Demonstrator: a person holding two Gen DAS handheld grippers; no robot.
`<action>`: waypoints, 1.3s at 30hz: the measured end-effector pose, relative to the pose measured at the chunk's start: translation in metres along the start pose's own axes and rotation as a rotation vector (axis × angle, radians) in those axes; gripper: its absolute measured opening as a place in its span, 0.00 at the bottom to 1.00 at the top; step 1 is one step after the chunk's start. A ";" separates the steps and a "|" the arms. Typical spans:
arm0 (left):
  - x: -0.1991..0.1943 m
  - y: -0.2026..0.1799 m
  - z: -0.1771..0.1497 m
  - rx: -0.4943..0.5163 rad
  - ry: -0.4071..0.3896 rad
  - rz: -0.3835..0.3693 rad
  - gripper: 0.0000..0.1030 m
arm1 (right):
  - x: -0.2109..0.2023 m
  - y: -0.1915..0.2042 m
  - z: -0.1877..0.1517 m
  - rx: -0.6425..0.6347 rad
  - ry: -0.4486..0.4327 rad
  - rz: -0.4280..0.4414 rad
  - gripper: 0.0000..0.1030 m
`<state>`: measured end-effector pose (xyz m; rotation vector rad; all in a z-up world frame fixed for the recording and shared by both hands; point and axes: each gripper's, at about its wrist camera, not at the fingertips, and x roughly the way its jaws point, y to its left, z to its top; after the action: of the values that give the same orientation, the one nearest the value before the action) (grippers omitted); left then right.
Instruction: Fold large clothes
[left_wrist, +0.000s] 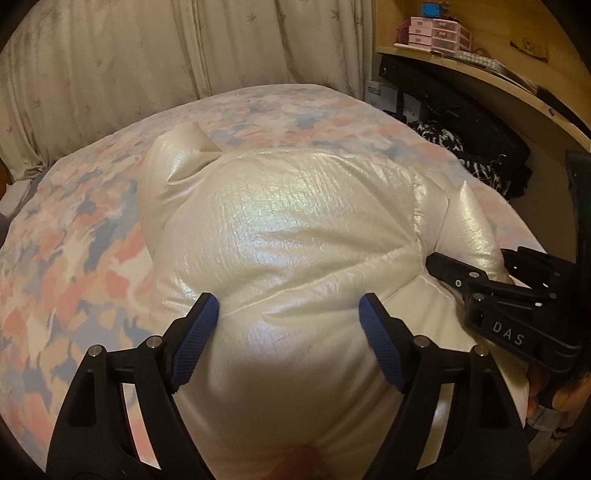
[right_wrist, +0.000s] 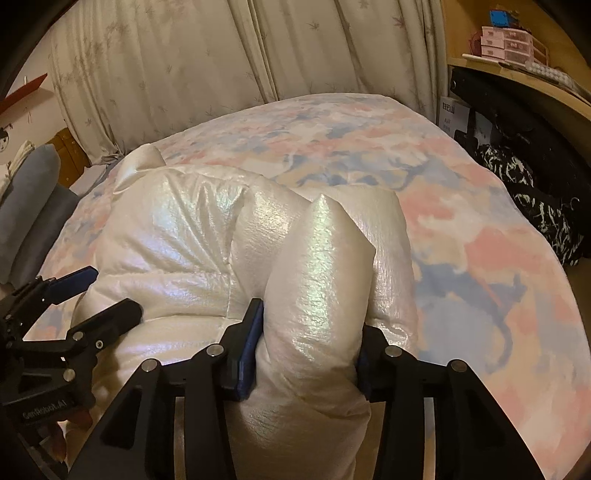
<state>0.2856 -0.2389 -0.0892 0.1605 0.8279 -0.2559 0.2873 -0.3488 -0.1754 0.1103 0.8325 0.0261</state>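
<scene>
- The left gripper (left_wrist: 288, 314) stood wide over the bulging middle of the puffy white jacket (left_wrist: 295, 221), blue pads (left_wrist: 195, 343) apart and not squeezing it.
- The jacket lay on the pastel bedspread (left_wrist: 74, 240), a sleeve end poking up toward eleven o'clock.
- At three o'clock of it, the right gripper (right_wrist: 306, 350) pinched a raised fold of the jacket between narrowed jaws.
</scene>
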 end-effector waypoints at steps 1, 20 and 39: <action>0.004 0.004 -0.001 -0.002 0.002 0.000 0.77 | 0.002 0.001 -0.002 -0.003 -0.003 -0.002 0.42; 0.046 0.032 -0.021 -0.078 0.019 0.034 1.00 | 0.050 0.000 -0.004 0.019 0.000 0.041 0.47; 0.055 0.039 -0.030 -0.081 0.000 0.021 1.00 | 0.063 -0.007 -0.004 0.020 0.012 0.052 0.47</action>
<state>0.3114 -0.2037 -0.1489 0.0937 0.8351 -0.2020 0.3263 -0.3512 -0.2255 0.1501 0.8415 0.0672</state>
